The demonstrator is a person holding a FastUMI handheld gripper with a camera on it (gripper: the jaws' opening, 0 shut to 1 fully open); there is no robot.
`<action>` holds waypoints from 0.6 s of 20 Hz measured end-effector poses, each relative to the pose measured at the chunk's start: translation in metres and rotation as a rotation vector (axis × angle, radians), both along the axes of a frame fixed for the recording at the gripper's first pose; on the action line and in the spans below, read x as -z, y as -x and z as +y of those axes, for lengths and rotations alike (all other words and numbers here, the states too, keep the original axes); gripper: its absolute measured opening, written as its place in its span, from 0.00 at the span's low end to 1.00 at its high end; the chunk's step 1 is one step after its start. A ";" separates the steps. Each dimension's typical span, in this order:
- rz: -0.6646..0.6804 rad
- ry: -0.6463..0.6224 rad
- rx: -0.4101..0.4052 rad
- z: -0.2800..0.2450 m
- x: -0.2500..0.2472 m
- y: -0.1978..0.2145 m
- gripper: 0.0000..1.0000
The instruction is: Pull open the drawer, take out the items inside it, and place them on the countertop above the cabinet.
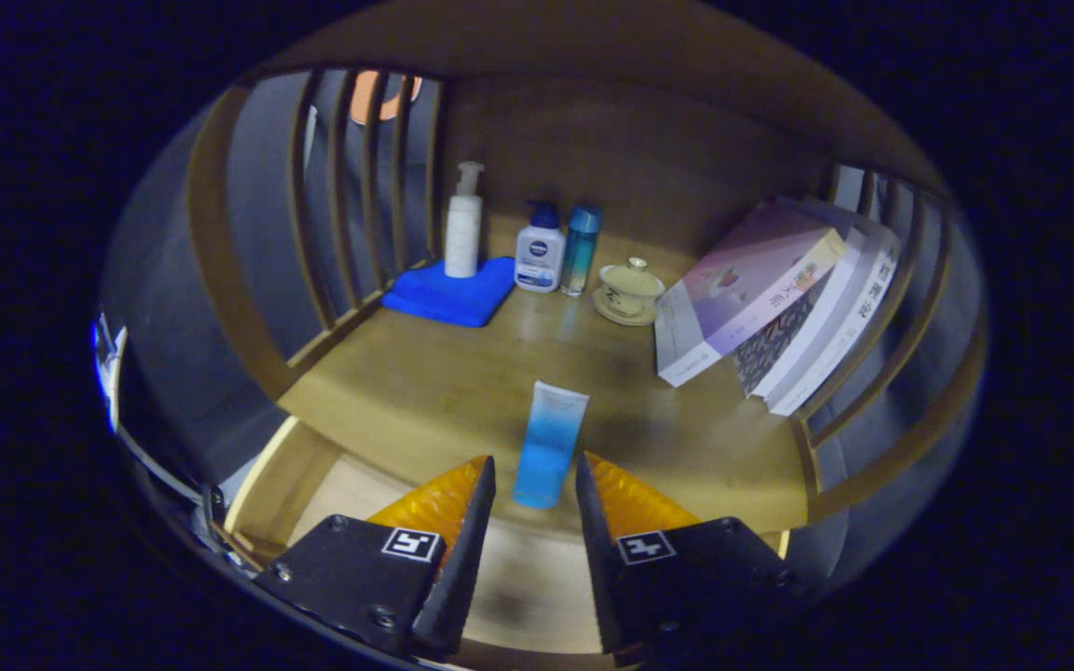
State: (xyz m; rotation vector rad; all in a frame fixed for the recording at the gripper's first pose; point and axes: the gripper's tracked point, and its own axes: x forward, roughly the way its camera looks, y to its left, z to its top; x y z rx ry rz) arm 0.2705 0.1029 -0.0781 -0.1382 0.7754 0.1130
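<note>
While the gripper [534, 480] hangs over the pulled-out drawer [332, 494], its fingers are spread with a gap on either side of the blue tube [548, 445], pinching nothing. That tube lies flat on the countertop [425, 391] near its front edge, lengthwise at twelve o'clock from the fingertips, probably set there so it clears the drawer and cannot roll back in. Beyond it, bottles stand at about eleven o'clock, one of them on a blue cloth [451, 294], and books [779, 298] lean at two o'clock, so the bare front strip was the easy spot to drop it.
</note>
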 end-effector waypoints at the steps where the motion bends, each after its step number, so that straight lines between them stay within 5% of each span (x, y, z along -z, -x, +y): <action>1: -0.015 -0.025 -0.012 0.005 -0.004 0.014 0.62; 2: -0.033 -0.038 -0.021 0.008 -0.008 0.026 0.69; 7: -0.176 -0.113 -0.060 0.030 -0.032 0.092 0.70; 11: -0.281 -0.130 -0.069 0.035 -0.032 0.131 0.97; 12: -0.315 -0.132 -0.066 0.037 -0.031 0.138 0.97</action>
